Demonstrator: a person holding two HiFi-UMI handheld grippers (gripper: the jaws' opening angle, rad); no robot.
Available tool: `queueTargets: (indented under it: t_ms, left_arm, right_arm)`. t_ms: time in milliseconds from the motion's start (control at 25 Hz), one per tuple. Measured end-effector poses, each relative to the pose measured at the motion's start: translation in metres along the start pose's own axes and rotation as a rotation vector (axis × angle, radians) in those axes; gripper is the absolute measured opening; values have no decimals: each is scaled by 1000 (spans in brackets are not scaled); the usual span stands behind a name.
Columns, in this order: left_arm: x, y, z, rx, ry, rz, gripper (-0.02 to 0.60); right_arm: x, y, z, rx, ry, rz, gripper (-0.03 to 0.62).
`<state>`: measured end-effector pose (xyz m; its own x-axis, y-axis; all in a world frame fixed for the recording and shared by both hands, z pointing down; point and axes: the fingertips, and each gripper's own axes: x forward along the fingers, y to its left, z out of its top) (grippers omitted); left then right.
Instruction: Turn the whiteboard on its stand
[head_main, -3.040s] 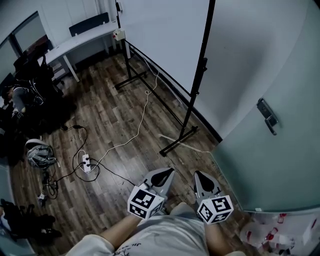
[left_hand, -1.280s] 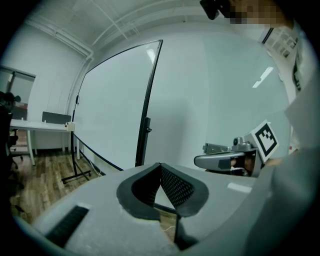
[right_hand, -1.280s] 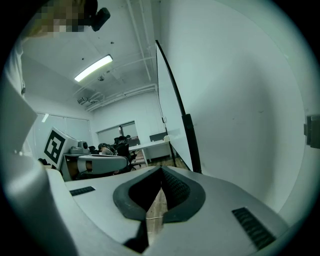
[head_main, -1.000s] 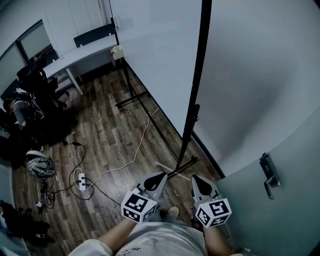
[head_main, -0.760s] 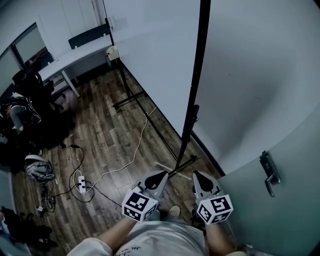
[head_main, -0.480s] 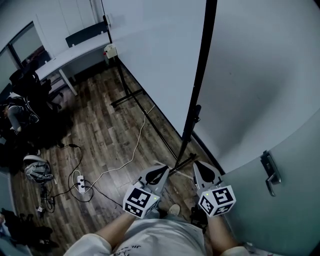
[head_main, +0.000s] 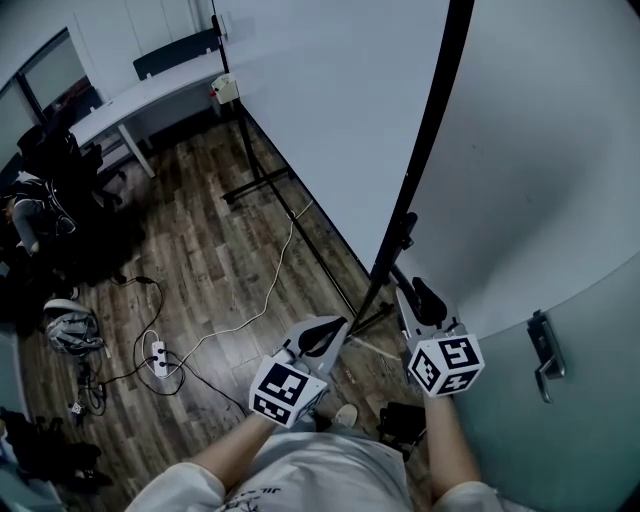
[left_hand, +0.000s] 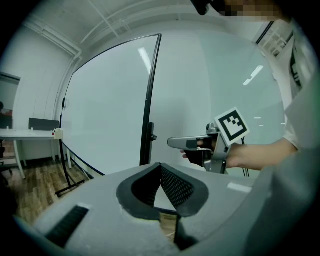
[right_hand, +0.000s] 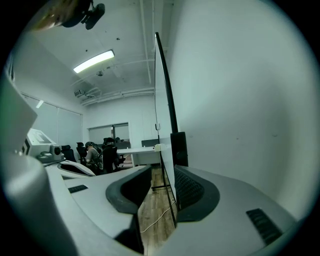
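The whiteboard (head_main: 340, 120) and the stand's post (head_main: 421, 140) both run off the head view's top edge.

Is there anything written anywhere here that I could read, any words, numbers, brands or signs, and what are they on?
No readable text anywhere.
Marker cubes: black-and-white square patterns, no letters or numbers.
Whiteboard: blank.
Shirt: dark print near the bottom edge, too blurred to read.
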<state>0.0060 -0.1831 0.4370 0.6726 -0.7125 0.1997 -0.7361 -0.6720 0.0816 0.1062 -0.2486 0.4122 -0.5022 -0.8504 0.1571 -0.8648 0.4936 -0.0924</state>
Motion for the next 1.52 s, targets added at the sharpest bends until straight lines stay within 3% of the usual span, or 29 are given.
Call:
queueTargets:
  t_ms: [240, 520, 1040, 1200, 1520]
  left_arm:
    - [10, 10, -7, -31, 30, 1, 9]
    - [16, 20, -11, -56, 39, 9, 9]
    - [11, 29, -25, -73, 62, 28, 9]
    - [8, 34, -26, -83, 63, 39, 9]
    - [7, 34, -21, -102, 53, 47, 9]
  right_arm:
    - [29, -24, 2, 23, 4, -29, 198]
    - [73, -38, -4, 30, 41, -19, 247]
    - [110, -43, -6, -29, 79, -17, 245]
    - [112, -41, -5, -50, 77, -12, 201]
    - [112, -43, -2, -63, 83, -13, 196]
